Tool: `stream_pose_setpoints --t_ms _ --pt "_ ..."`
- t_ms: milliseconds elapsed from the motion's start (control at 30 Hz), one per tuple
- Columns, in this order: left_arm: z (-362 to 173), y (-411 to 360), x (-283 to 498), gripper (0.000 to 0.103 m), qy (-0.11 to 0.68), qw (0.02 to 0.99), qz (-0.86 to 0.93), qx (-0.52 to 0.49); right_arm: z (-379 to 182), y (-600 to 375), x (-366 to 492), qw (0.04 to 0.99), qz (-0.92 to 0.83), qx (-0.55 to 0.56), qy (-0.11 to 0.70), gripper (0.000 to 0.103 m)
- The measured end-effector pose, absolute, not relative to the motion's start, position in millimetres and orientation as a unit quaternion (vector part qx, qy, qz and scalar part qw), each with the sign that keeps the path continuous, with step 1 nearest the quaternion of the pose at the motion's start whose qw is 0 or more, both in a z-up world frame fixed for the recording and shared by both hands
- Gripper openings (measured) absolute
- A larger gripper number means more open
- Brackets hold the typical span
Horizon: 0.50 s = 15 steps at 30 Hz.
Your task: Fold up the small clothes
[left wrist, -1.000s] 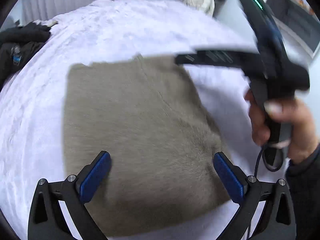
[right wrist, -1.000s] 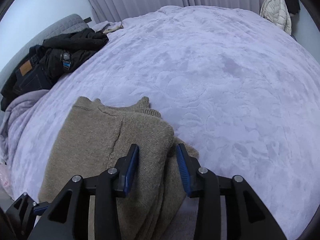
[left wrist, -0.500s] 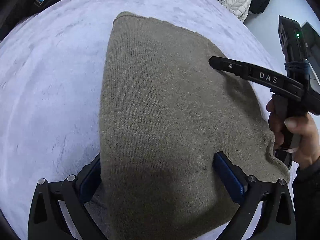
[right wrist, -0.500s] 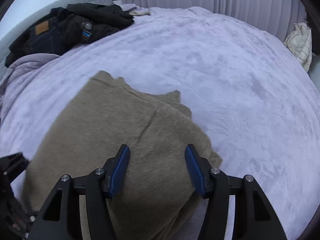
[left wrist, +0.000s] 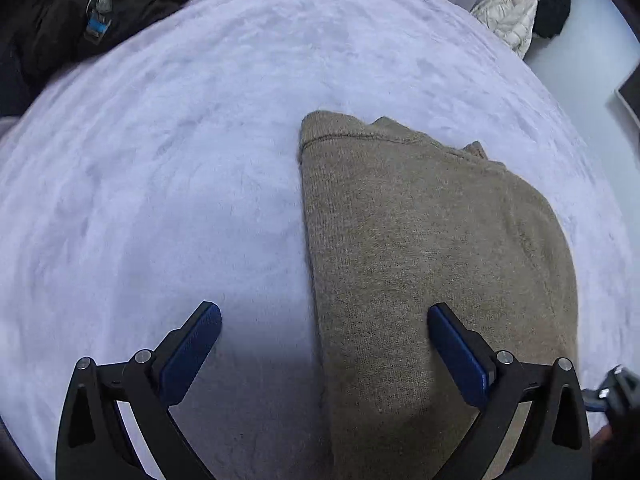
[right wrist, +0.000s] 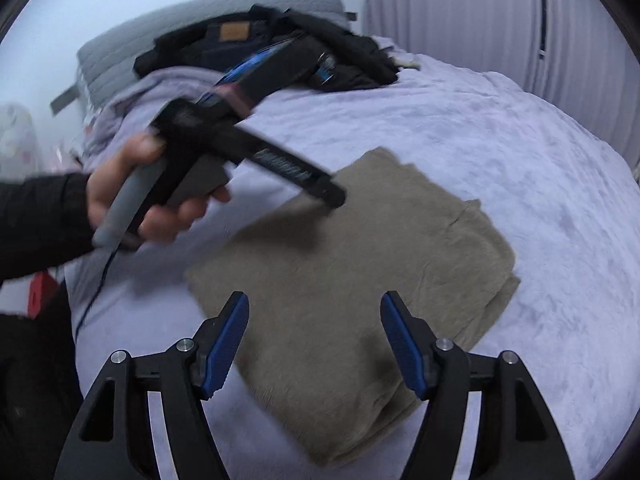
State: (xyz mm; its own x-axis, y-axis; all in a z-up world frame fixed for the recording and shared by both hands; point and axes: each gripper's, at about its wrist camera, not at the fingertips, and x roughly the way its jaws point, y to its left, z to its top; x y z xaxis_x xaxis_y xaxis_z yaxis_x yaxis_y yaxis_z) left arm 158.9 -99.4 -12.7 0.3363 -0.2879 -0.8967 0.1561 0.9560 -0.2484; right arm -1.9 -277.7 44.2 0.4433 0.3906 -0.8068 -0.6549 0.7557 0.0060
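A tan knit sweater (left wrist: 432, 264) lies folded into a thick rectangle on the lavender bed cover (left wrist: 168, 184). It also shows in the right wrist view (right wrist: 360, 280). My left gripper (left wrist: 324, 344) is open and empty, above the sweater's left edge; its right finger is over the knit. In the right wrist view the left gripper (right wrist: 320, 190) shows blurred, held in a hand over the sweater's far left corner. My right gripper (right wrist: 314, 338) is open and empty, hovering over the sweater's near part.
A pile of dark clothes (right wrist: 288, 52) lies at the head of the bed by a grey headboard (right wrist: 208, 12). It also shows in the left wrist view (left wrist: 80, 20). A white puffer jacket (left wrist: 508, 16) hangs at the far right. Curtains (right wrist: 500, 20) stand behind.
Both grippers have lifted off the sweater and pulled back. The right gripper has opened wider. The left gripper has shifted left, off the knit, and the sweater now lies flat and folded.
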Motion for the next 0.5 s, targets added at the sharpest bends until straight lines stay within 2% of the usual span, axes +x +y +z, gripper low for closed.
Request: stream_pose_setpoints --t_ms 100,200,300,400,500 --pt "-4 -93 150 0.103 0.552 0.819 -0.146 -0.060 20 -302 -12 0.826 0.318 -0.143 0.442 0.071" --pt "28 -92 147 0.103 0.511 0.844 -0.159 -0.043 38 -314 -17 0.824 0.317 -0.130 0.451 0.072" --pt "39 -105 169 0.103 0.503 0.850 -0.156 -0.020 72 -315 -12 0.843 0.326 -0.143 0.403 0.072" --pt "27 -127 197 0.103 0.531 0.832 -0.159 -0.010 91 -309 28 0.864 0.308 -0.139 0.374 0.075" --pt "8 -153 211 0.103 0.557 0.811 -0.177 -0.016 73 -293 93 0.850 0.299 -0.125 0.414 0.075"
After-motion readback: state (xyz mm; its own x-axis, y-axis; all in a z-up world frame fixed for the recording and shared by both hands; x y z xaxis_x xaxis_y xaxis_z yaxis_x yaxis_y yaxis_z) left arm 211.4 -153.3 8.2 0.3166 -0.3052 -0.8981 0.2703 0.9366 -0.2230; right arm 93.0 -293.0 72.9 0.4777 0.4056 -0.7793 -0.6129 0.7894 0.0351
